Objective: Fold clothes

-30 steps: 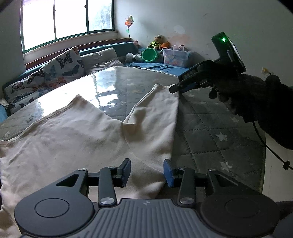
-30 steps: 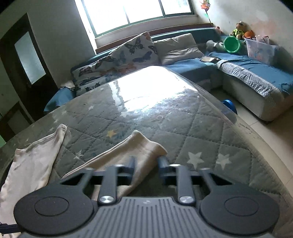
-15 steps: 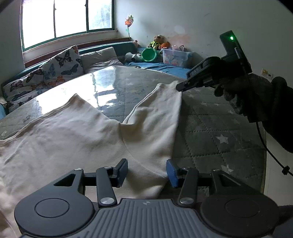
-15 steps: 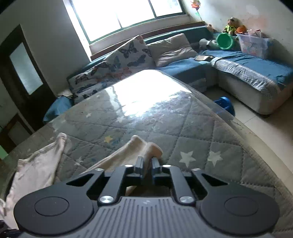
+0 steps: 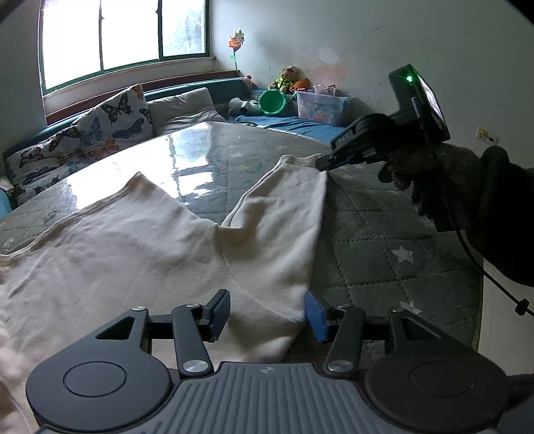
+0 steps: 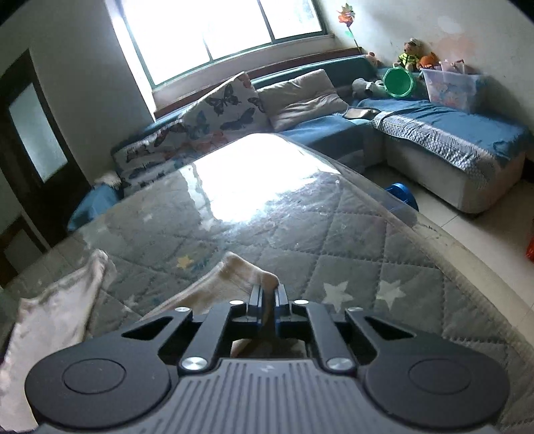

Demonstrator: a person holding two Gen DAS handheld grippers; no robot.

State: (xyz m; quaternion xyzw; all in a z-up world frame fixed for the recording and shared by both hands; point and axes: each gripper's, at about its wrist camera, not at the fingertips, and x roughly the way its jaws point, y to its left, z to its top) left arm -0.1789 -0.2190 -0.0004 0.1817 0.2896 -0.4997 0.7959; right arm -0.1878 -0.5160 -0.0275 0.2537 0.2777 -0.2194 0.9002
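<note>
- My left gripper (image 5: pixel 267 312) sits at the bottom of its own view with its fingers apart; they have just been opening wider, and the near edge of the cream garment (image 5: pixel 133 253) lies between them without either pad pressing on it.
- The garment spreads across the left and middle of that view on the table (image 5: pixel 383 240), which has a grey quilted star-patterned cover under a glossy clear sheet.
- One sleeve (image 5: pixel 287 213) runs up toward the upper right of that view, where my right gripper (image 5: pixel 322 164) has its tip at the cuff.
- In the right wrist view, my right gripper (image 6: pixel 266 295) is closed tight on the corner of the cuff (image 6: pixel 247 273), the cloth pinched between its fingers.
- The other sleeve (image 6: pixel 60 300) lies at the lower left of the right wrist view, well apart from the pinched one.
- My right hand (image 5: pixel 430 180), in a dark glove, fills the right edge of the left wrist view, a cable (image 5: pixel 480 263) hanging below it.
- Beyond the table, a blue sofa (image 6: pixel 450 133) holds a butterfly pillow (image 6: pixel 227 110), a plain pillow (image 6: pixel 300 96), a green bowl (image 6: pixel 398 81), a clear storage box (image 6: pixel 452 86) and soft toys (image 6: pixel 412 56).
- A bright window (image 6: pixel 217 30) glares off the tabletop, washing out its far end.
- A dark door (image 6: pixel 33 140) stands at the left edge of the right wrist view.
</note>
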